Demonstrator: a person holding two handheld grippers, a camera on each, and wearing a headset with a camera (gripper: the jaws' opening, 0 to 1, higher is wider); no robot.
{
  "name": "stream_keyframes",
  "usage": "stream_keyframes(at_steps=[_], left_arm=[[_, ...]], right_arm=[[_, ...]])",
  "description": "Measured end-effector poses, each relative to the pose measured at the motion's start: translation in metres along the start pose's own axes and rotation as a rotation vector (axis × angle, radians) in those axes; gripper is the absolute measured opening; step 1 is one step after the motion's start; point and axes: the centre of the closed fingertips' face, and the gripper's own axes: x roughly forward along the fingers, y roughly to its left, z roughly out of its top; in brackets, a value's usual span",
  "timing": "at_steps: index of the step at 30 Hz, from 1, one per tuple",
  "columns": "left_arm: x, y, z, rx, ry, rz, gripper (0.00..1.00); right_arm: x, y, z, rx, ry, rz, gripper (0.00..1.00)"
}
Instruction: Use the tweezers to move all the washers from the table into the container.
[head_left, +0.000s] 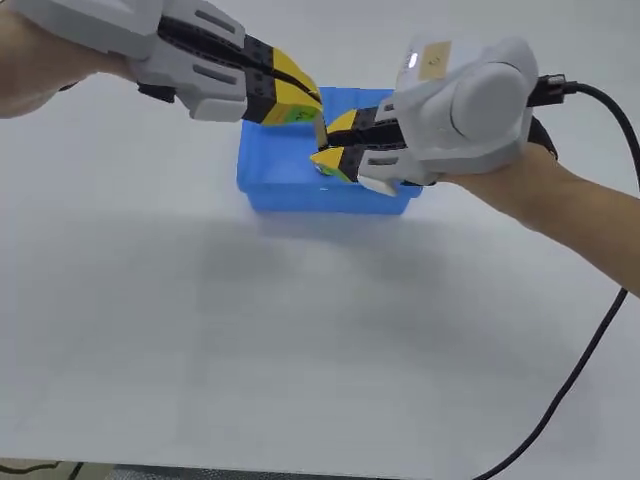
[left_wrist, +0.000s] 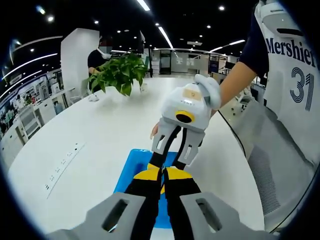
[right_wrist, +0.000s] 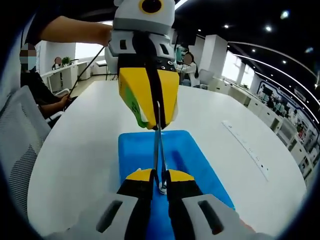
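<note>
A blue container (head_left: 300, 195) stands on the white table, and both grippers meet above it. Thin metal tweezers (right_wrist: 157, 145) run from the left gripper's yellow jaws down into my right gripper (right_wrist: 160, 181), which is shut on their lower end. The left gripper (head_left: 310, 108) comes in from the upper left, shut on the tweezers' (head_left: 321, 130) other end. My right gripper (head_left: 325, 150) reaches in from the right. In the left gripper view my own jaws (left_wrist: 162, 175) are closed over the container (left_wrist: 131, 165), facing the right gripper. I cannot make out any washer.
A black cable (head_left: 600, 330) trails from the right gripper across the table to its near edge. A potted plant (left_wrist: 120, 72) stands far down the long table. People sit beyond the table's left side (right_wrist: 45, 95).
</note>
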Motion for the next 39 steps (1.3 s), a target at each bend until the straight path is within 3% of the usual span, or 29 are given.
stream_keyframes(at_steps=[10, 20, 29, 33, 39], left_arm=[[-0.003, 0.0, 0.004, 0.012, -0.001, 0.005, 0.06], [-0.016, -0.008, 0.021, 0.034, -0.021, 0.021, 0.06], [-0.036, -0.026, 0.055, 0.106, -0.057, 0.036, 0.05], [-0.043, -0.036, 0.063, 0.125, -0.061, 0.033, 0.05], [-0.052, -0.054, 0.065, 0.137, -0.061, 0.025, 0.05]], right_arm=[[-0.004, 0.0, 0.005, 0.002, -0.009, -0.013, 0.12], [-0.022, 0.004, 0.022, -0.012, -0.034, -0.027, 0.11], [-0.051, 0.009, 0.051, -0.044, -0.074, -0.052, 0.1], [-0.062, 0.017, 0.06, -0.061, -0.078, -0.052, 0.1], [-0.079, 0.033, 0.066, -0.106, -0.057, -0.037, 0.09]])
